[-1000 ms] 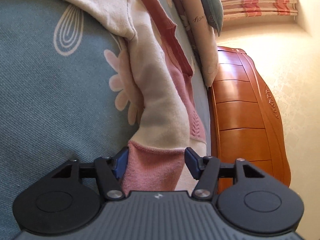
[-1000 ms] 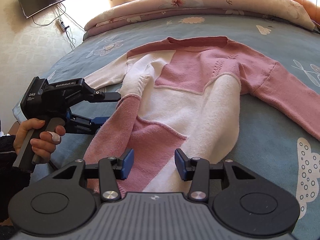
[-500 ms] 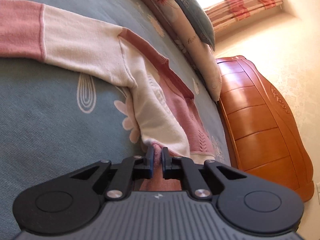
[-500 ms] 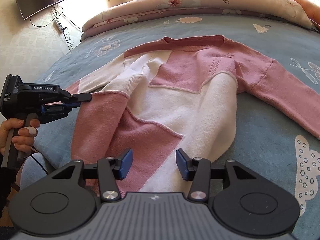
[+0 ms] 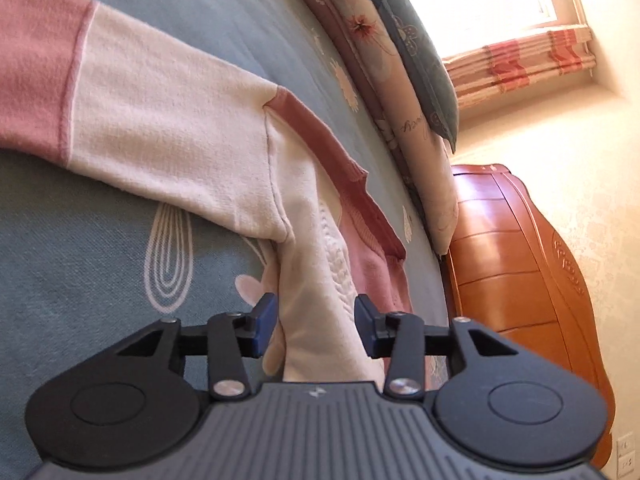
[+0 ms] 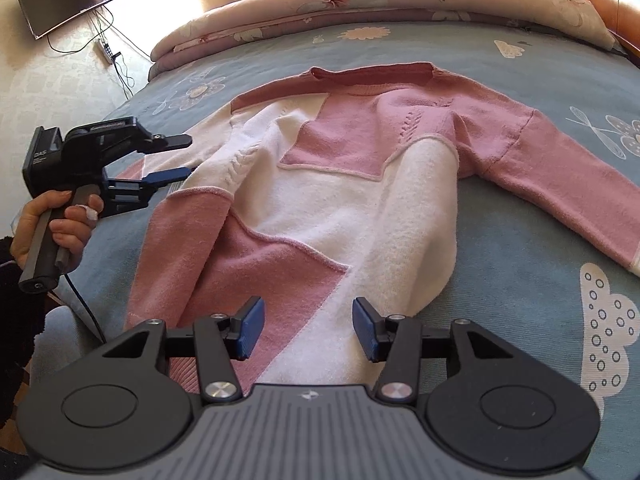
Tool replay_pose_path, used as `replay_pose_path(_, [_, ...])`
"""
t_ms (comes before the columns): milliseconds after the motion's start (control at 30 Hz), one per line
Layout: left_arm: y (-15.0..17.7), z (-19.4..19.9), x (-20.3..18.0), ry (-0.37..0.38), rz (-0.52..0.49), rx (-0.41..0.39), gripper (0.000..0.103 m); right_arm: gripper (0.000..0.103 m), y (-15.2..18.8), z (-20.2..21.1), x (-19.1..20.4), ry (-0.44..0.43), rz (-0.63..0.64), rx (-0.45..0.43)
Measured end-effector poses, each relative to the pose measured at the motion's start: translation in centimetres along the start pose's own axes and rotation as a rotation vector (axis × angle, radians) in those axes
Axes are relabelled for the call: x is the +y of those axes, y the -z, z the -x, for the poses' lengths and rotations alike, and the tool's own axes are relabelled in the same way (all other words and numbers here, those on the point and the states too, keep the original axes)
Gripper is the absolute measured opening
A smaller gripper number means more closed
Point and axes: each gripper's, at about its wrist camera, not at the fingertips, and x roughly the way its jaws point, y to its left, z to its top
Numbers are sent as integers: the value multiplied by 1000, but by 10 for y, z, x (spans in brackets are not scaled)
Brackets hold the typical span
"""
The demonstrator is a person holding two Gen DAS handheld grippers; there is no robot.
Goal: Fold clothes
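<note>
The right gripper [image 6: 308,328] hung with its jaws apart over the sweater [image 6: 340,216] hem, which its own body hid. The sweater lay flat on the blue bedspread [image 6: 520,280], one sleeve folded across the body. The left gripper [image 6: 176,160] — jaws just reopened, cream fabric between but unpressed — sat at the sweater's side. The far sleeve's cuff was cut off at the frame edge.

warm daylight from the blown-out window [image 5: 492,4], soft shadows, fisheye-bent edges.
</note>
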Motion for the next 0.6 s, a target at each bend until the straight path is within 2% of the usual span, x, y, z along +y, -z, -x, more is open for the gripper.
replay_pose_path(167, [-8,-35,15,-18,78,-69,42,53,-2,-4,-4,9,-6,12])
replay_pose_path(333, [-16,-48,6,-49,49,-152,42,53,-7,-9,-7,25,3,18])
replay_pose_path(400, [-18,-50,3,-84,29,-167,34,53,-9,-13,-5,33,16,20])
replay_pose_path(433, [-19,-49,1,-119,5,-178,22,53,-10,-15,-4,37,23,21])
replay_pose_path(467, [-20,-47,0,-157,-25,-189,14,53,-11,-16,-3,40,32,22])
replay_pose_path(600, [-30,-27,-2,-218,-97,-246,13,54,-14,-19,1,49,59,24])
